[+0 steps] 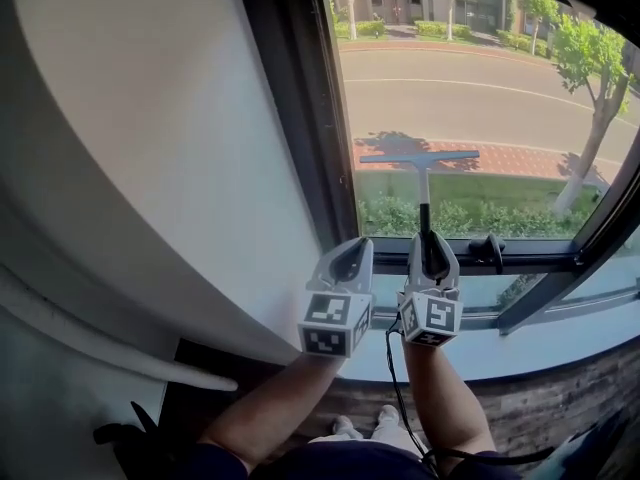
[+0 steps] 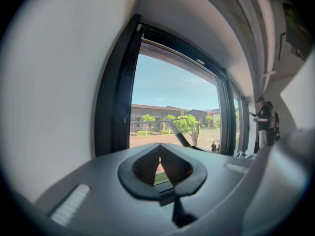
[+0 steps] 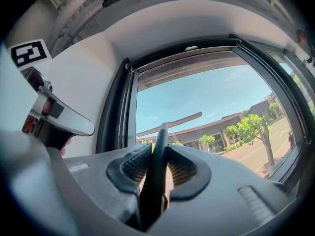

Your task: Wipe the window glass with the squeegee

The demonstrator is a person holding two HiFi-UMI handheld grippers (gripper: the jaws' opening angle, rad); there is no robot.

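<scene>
Two grippers face the window glass [image 1: 480, 78]. The right gripper [image 1: 432, 253] has its fingers clenched on the squeegee [image 1: 423, 183] handle, with the blade ahead of them at the lower pane. The left gripper [image 1: 347, 260], just beside, has its fingers closed on nothing. A wiping stroke appears to be in hand; the next move calls for pressing the blade flat and drawing it evenly.

White wall [image 1: 150, 118] beside dark window frame [image 1: 300, 138]

Squeegee [image 1: 421, 168] before window glass [image 1: 480, 78], wall [image 1: 150, 128] at left
</scene>
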